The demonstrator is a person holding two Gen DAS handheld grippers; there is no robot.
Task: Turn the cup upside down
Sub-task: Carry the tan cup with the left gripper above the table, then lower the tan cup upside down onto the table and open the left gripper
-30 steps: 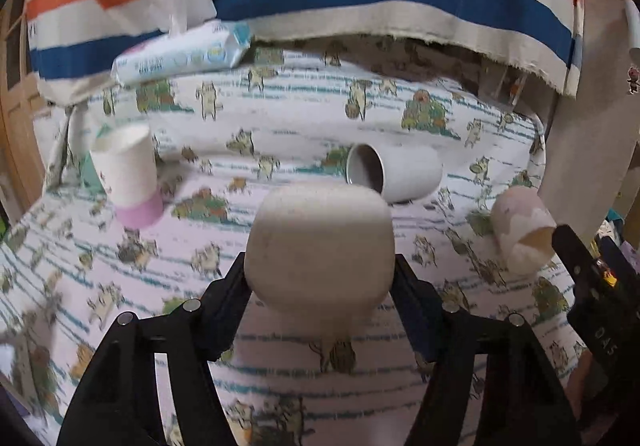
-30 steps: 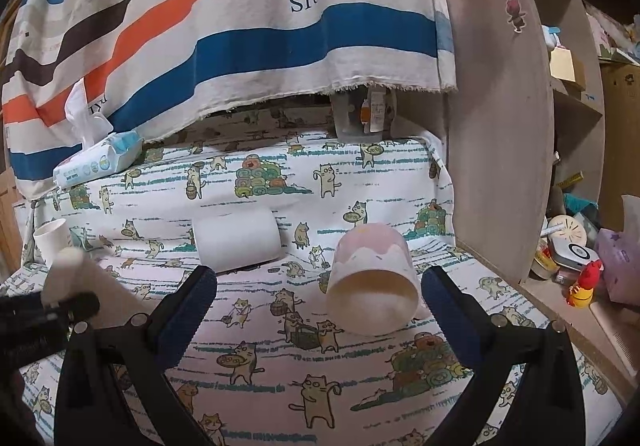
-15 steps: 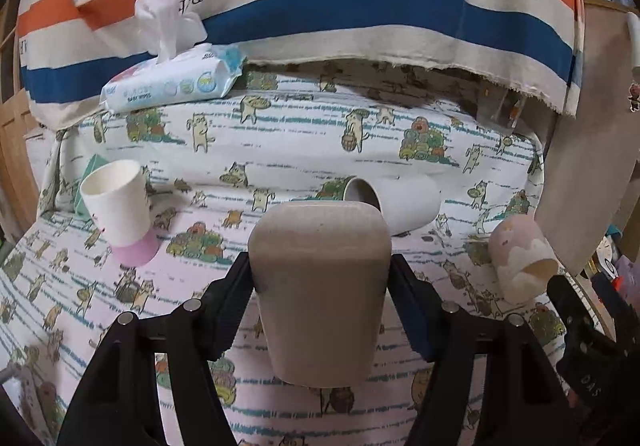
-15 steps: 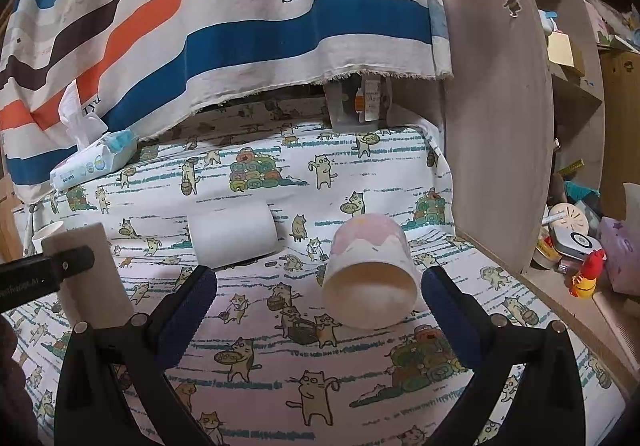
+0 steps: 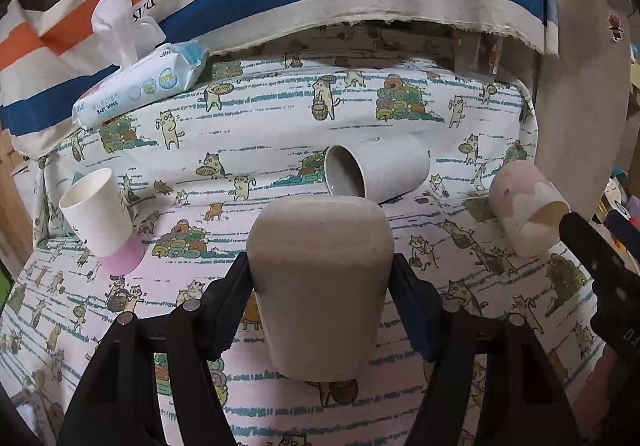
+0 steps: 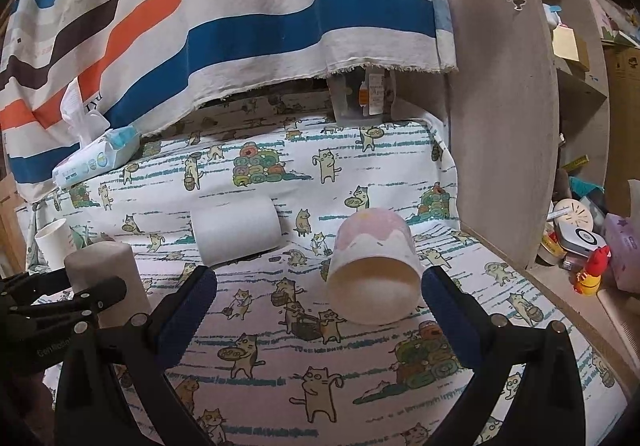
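My left gripper is shut on a beige cup and holds it base up, mouth down, close over the cat-print cloth. The same cup shows at the left of the right wrist view, in the left gripper. My right gripper is open, its jaws on either side of a pink-and-cream cup that lies on its side, mouth toward the camera, not touching it. That cup also shows in the left wrist view.
A white cup lies on its side mid-table, also in the right wrist view. A white-and-pink paper cup stands upright at left. A baby-wipes pack lies at back left. A striped cloth hangs behind. A wooden shelf panel borders the right.
My left gripper has turned the beige cup from tilted to base-up and lowered it toward the cloth. My right gripper stays open around the pink-and-cream cup.
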